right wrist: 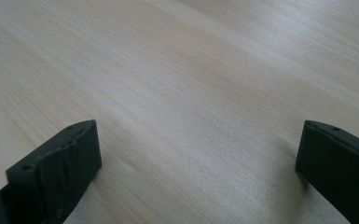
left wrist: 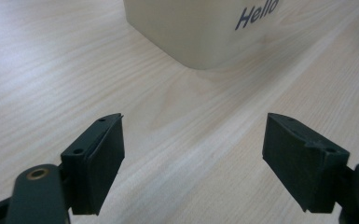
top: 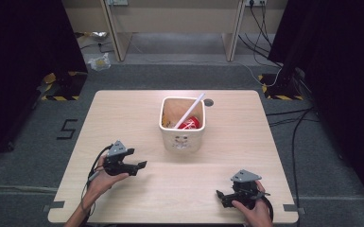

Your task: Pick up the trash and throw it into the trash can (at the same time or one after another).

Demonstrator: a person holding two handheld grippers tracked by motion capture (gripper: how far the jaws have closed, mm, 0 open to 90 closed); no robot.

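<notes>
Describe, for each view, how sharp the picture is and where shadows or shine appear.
High view: evenly lit, slightly soft, with the table bright against dark surroundings. Left gripper view: wood grain crisp, cream bin a little blurred, soft shadow beneath it. Right gripper view: pale sheen on the far tabletop, jaws casting faint shadows.

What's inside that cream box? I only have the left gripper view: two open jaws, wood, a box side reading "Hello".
Observer: The high view shows a red can lying in the box.
Operator: Anything else in it?
Observer: A white stick leans out over its far right corner.
Operator: Where's the right claw?
Observer: The right claw is low over the table near its front right edge, jaws apart with nothing between them.
Operator: And mine relative to the box?
Observer: The left claw sits front-left of the box, apart from it.
</notes>
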